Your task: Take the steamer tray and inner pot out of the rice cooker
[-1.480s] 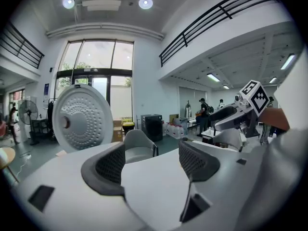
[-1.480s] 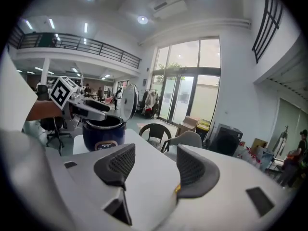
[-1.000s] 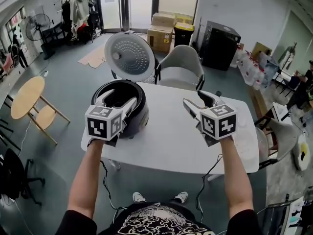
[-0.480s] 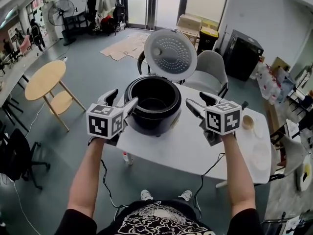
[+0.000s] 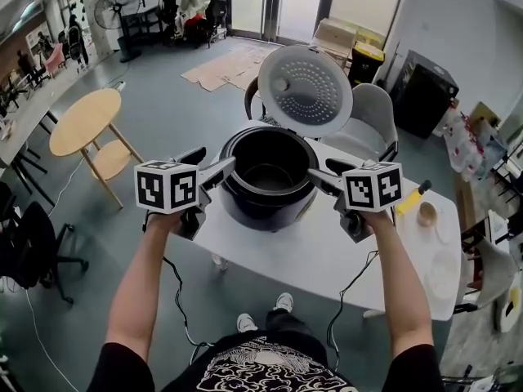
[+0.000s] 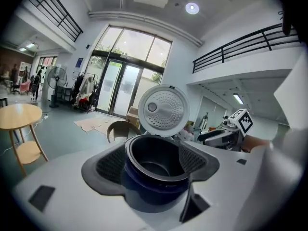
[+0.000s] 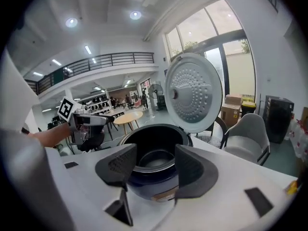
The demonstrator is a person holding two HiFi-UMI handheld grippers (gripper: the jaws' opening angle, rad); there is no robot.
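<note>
On white table [image 5: 315,251], rice cooker [image 5: 255,211], lid [image 5: 305,90] upright

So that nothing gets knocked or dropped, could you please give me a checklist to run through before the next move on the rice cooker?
1. Lid open: ok. The lid stands raised behind the rice cooker.
2. Left hand-held gripper free: ok. Its jaws are apart with nothing between them.
3. Right hand-held gripper free: ok. Its jaws are closing but apart, with nothing between them.
4. Steamer tray visible inside: cannot tell. The inside of the pot is too dark to show it.
5. Room to set parts down: ok. Bare table shows in front of the rice cooker.
</note>
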